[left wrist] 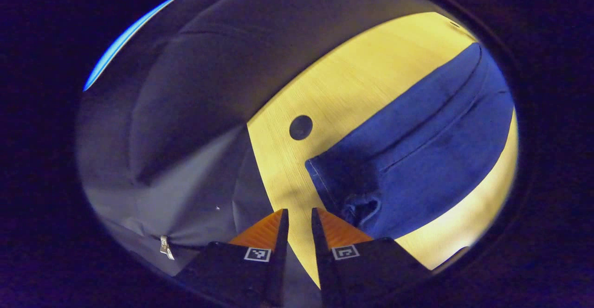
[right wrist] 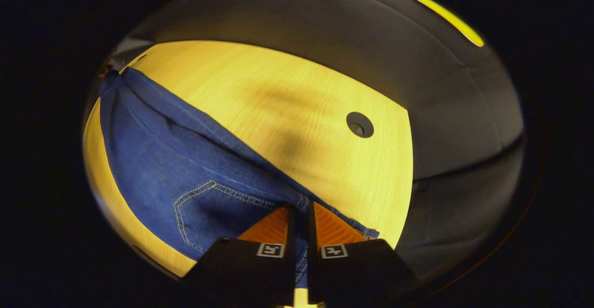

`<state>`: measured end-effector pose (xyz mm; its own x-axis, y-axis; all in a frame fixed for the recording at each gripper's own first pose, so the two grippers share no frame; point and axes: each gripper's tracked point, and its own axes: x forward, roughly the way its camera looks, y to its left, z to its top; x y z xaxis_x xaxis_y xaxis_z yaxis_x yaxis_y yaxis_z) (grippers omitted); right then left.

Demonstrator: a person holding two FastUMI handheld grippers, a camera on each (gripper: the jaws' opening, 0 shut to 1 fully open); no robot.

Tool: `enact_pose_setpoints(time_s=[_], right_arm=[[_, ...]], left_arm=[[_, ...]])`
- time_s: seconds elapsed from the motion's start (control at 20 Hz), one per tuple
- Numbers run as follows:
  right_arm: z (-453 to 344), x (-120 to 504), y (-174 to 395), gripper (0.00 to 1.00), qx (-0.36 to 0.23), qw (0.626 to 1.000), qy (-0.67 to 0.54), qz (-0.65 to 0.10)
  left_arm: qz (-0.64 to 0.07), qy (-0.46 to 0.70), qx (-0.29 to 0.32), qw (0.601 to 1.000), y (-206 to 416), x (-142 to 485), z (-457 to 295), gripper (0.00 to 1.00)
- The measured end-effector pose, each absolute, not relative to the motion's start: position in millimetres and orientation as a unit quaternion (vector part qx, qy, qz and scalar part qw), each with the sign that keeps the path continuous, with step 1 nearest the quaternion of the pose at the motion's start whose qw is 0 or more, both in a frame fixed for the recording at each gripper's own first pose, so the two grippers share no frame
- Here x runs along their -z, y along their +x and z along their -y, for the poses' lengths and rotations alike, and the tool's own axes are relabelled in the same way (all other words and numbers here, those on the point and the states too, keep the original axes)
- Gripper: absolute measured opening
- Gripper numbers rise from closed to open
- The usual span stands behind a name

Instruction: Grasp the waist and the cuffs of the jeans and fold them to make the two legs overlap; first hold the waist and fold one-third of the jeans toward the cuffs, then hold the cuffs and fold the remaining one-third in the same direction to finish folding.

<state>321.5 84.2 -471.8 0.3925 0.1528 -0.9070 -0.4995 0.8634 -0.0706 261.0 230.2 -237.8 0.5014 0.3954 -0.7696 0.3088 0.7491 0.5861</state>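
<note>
Jeans (right wrist: 185, 173) flat on wooden table (right wrist: 278, 94), legs overlapped.

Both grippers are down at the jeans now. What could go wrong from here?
1. The left gripper sits beside the cuff end with bare table between its fingers, so closing there may catch nothing.
2. The right gripper has a narrow gap at the waist edge; it may pinch only one layer, and the legs won't stack.
</note>
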Motion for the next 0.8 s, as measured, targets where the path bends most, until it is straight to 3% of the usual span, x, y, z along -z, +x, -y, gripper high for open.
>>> enact_pose_setpoints(time_s=[0.1,0.15,0.2,0.35,0.5,0.65,0.8], right_arm=[[-91.8,451.3,336.0,0.63,-0.189,0.845,-0.129,-0.484],[-91.5,435.0,338.3,0.91,-0.186,0.854,-0.108,-0.474],[-88.3,428.3,341.3,0.98,-0.182,0.859,-0.085,-0.471],[-70.0,409.7,350.7,0.98,-0.15,0.877,-0.032,-0.456],[-57.2,408.5,345.2,0.98,-0.11,0.88,0.046,-0.46],[-48.3,449.2,332.4,0.98,-0.067,0.856,0.108,-0.501],[-54.3,482.9,317.1,0.99,0.027,0.813,0.217,-0.539]], left_arm=[[-0.454,0.335,-0.02,0.825,264.7,204.1,-210.4,0.48],[-0.432,0.32,-0.011,0.843,264.0,190.8,-194.8,0.68],[-0.407,0.303,-0.002,0.862,262.3,175.6,-176.5,0.78],[-0.333,0.235,0.023,0.913,251.0,129.6,-118.5,0.95],[-0.268,0.164,0.047,0.948,232.1,96.0,-74.8,0.96],[-0.253,0.116,0.091,0.956,211.8,76.5,-32.4,0.96],[-0.242,0.151,0.118,0.951,197.8,64.2,-1.8,0.97]])
